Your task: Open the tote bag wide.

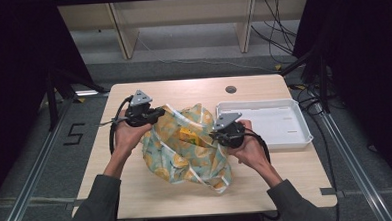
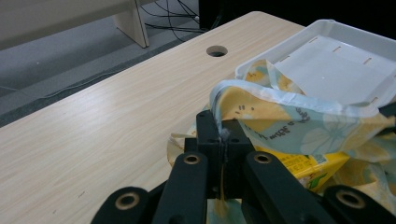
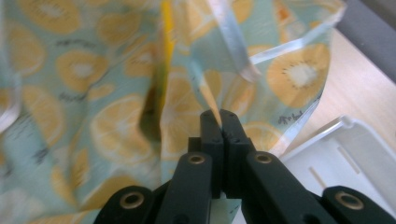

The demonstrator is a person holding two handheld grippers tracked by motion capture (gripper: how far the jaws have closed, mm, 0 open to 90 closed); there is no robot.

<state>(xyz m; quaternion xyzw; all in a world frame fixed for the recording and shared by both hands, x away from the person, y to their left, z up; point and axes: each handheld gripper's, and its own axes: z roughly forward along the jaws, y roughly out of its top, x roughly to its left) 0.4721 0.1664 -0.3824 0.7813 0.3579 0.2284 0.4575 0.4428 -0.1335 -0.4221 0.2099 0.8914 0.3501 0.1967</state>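
A pale green bag (image 1: 186,151) printed with orange slices lies in the middle of the wooden table (image 1: 152,192). My left gripper (image 1: 160,112) is shut on the bag's upper left rim (image 2: 224,100). My right gripper (image 1: 214,135) is shut on the bag's right rim (image 3: 210,100). Between the two the mouth is held apart. Inside it shows a yellow carton (image 1: 189,136), also seen under the cloth as the carton (image 2: 299,165) in the left gripper view. In the right gripper view the bag cloth (image 3: 93,107) hangs close before the jaws.
A white shallow tray (image 1: 284,124) stands just right of the bag, touching its cloth in the left gripper view, tray (image 2: 336,60). A round cable hole (image 1: 230,89) sits near the table's far edge. Bare wood lies at the front and far left.
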